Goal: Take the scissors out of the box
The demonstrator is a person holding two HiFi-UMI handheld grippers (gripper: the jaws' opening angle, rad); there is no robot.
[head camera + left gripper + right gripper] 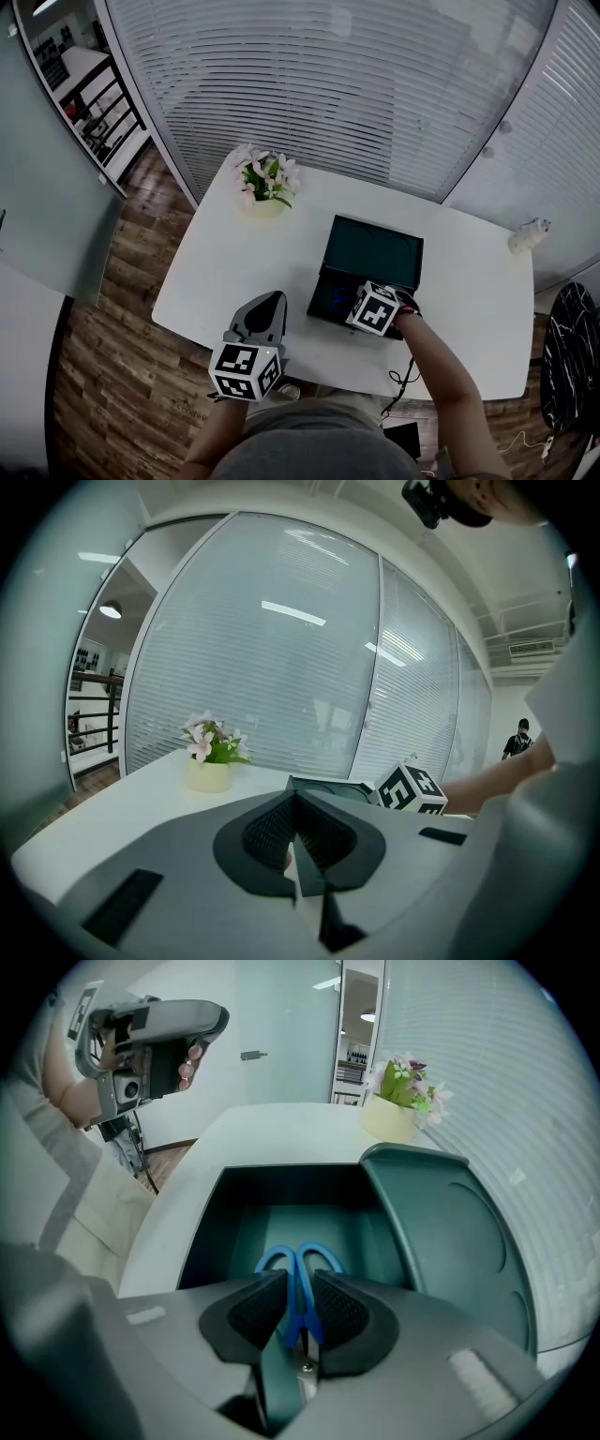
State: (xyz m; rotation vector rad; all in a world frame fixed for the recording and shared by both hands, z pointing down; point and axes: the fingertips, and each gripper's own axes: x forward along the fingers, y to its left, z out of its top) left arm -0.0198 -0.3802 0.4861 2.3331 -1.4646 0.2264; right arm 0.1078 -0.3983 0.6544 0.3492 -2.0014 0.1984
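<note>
Blue-handled scissors [300,1265] lie in an open dark-green box [281,1190] whose lid [450,1232] stands open behind it. My right gripper [300,1312] reaches steeply down into the box, and its pads sit against both sides of the handles' neck. In the head view the box [323,291] is mid-table, and the right gripper [361,307] is over its front part under its marker cube. My left gripper [266,307] hovers at the table's front edge, left of the box, shut and empty. Its pads meet in the left gripper view [296,832].
A pot of pink flowers [265,187] stands at the white table's [225,272] far left. A small white object [530,234] sits at the far right edge. A black cable [403,375] hangs over the front edge. Glass walls with blinds stand beyond the table.
</note>
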